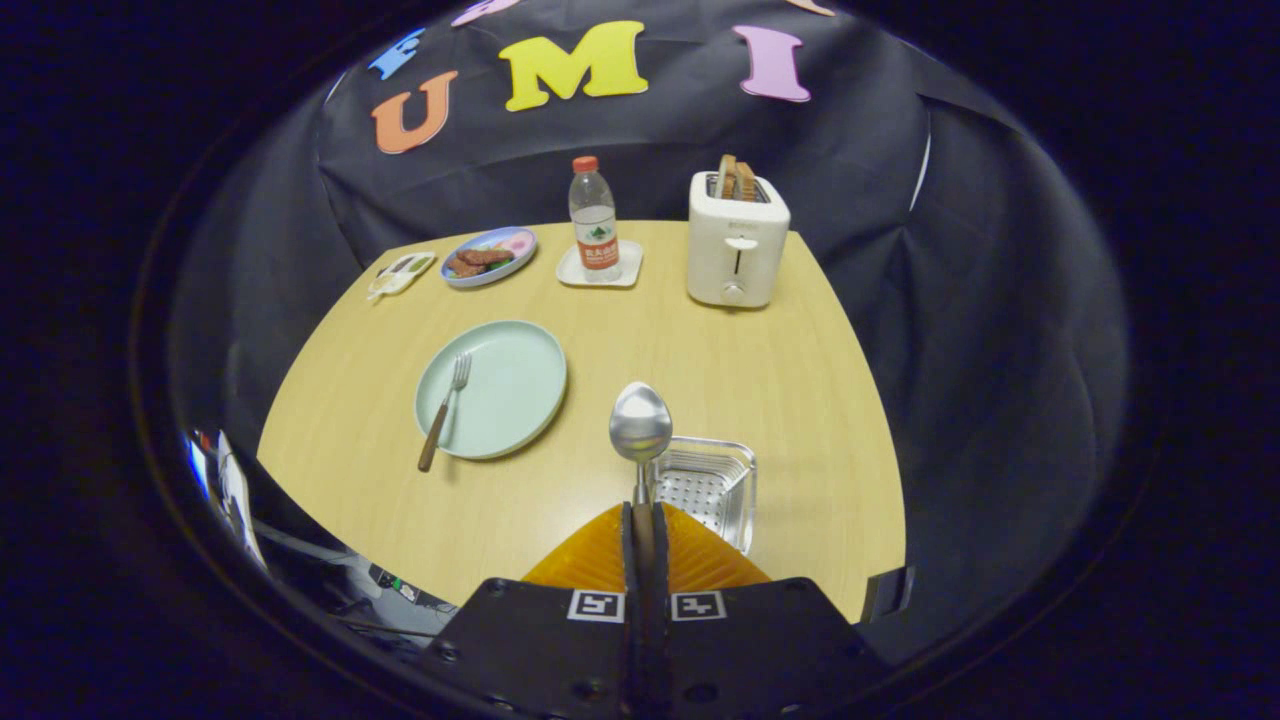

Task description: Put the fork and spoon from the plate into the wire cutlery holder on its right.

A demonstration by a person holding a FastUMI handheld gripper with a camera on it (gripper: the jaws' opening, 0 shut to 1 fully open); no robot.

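My gripper (641, 520) is shut on the handle of a metal spoon (640, 424), whose bowl sticks up ahead of the fingers, lifted above the table. Just right of the fingers and below the spoon sits the wire cutlery holder (706, 487), a shiny perforated metal basket. A pale green plate (505, 375) lies on the table to the left, ahead of the fingers. A fork (446, 410) with a brown handle rests on the plate's left side, its handle hanging over the near rim.
At the back of the wooden table (760, 380) stand a white toaster (737, 240) with toast in it, a water bottle (594, 220) on a small white tray, a blue plate of food (489, 256) and a small white dish (402, 272).
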